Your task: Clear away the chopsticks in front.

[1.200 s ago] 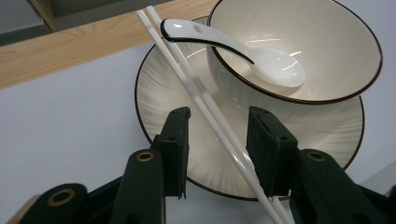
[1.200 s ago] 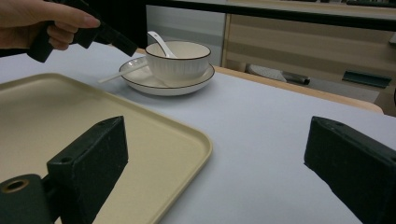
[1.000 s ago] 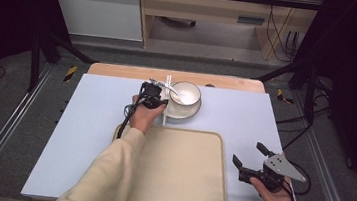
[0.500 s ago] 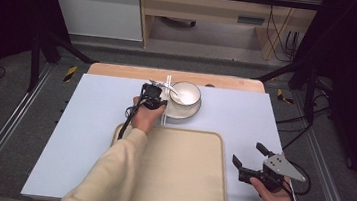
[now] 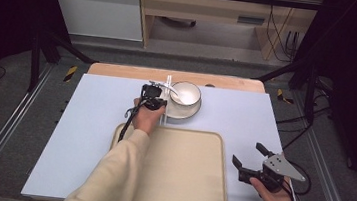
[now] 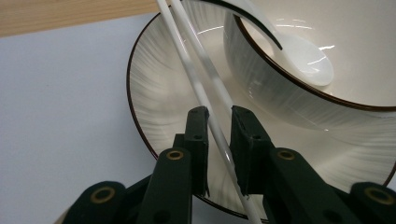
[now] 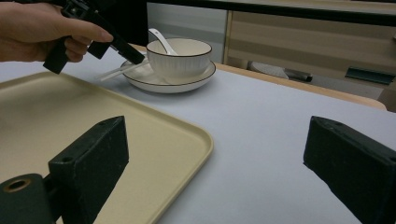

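Observation:
A white ribbed bowl (image 5: pixel 189 95) with a dark rim stands on a matching plate (image 5: pixel 188 114) at the back middle of the table. A white spoon (image 6: pixel 303 56) lies in the bowl. Two white chopsticks (image 6: pixel 196 79) lie across the plate's left rim. My left gripper (image 6: pixel 219 116) is over that rim, its jaws closed in on the chopsticks; seen from above, the left gripper (image 5: pixel 161 101) sits just left of the bowl. My right gripper (image 5: pixel 246 153) hovers wide open and holds nothing, near the table's front right.
A beige tray (image 5: pixel 184 171) lies empty at the front middle, between the two hands. The tabletop (image 5: pixel 89 121) is pale blue with a wooden strip (image 5: pixel 119 70) along its far edge. Dark frame rails flank the table.

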A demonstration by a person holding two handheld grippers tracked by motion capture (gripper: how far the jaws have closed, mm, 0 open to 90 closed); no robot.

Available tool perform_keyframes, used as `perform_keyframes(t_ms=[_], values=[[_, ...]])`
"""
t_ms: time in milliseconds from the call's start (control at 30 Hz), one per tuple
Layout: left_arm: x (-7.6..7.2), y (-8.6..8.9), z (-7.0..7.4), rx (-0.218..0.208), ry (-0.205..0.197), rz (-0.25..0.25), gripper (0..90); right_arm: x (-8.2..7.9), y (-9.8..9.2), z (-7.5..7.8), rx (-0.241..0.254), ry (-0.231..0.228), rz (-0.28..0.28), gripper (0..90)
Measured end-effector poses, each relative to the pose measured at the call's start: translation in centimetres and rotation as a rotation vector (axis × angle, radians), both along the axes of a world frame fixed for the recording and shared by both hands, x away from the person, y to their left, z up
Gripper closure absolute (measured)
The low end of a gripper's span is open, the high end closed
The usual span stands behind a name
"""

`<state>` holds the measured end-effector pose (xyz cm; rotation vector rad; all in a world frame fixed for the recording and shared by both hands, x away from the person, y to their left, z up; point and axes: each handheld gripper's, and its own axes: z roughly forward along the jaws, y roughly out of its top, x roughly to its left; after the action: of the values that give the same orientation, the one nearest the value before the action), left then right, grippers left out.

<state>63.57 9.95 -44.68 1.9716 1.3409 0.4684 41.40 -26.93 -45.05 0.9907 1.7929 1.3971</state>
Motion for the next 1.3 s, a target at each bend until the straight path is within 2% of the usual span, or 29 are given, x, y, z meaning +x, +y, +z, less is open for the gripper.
perform_keyframes(t_ms=[600, 1100, 1300], values=[[-0.5, -0.5, -0.2, -0.005, 0.0, 0.051, 79.1, 0.0, 0.0, 0.0, -0.002, 0.003, 0.004, 7.3], [-1.1, -0.3, -0.4, 0.022, -0.043, 0.128, 85.2, 0.0, 0.0, 0.0, -0.002, 0.006, 0.005, 7.7], [-1.4, -0.1, -0.4, 0.039, -0.072, 0.125, 85.5, 0.0, -0.1, 0.0, 0.0, 0.007, 0.004, 7.7]])
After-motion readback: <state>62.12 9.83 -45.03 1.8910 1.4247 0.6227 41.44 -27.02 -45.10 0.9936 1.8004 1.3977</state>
